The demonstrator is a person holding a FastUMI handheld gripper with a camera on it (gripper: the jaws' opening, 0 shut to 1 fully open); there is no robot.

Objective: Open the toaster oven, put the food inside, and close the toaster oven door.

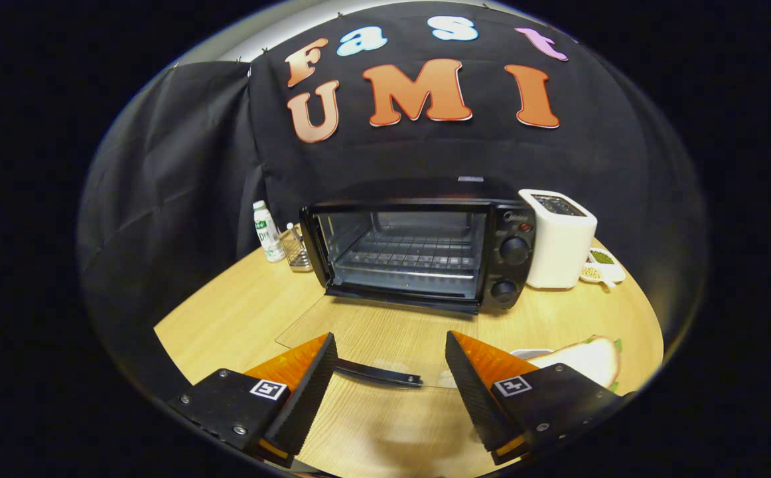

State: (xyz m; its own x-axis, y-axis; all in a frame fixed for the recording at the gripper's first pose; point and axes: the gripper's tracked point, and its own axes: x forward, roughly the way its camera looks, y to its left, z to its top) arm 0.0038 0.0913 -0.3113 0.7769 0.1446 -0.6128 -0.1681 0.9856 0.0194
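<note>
- The toaster oven (pixel 419 249) stands open at the back of the table (pixel 239 312), its glass door (pixel 359 332) lying flat in front.
- The sandwich (pixel 588 358) lies right of the oven door.
- The tongs (pixel 389 372) are spread apart, empty, at the door's handle (pixel 379 373).
- A white toaster (pixel 558 239) stands just right of the oven, a bottle (pixel 267 231) left.

White toaster (pixel 560 239); small dish of grains (pixel 602 265); plastic bottle (pixel 267 230); metal rack (pixel 296 249); wooden table (pixel 239 312).
</note>
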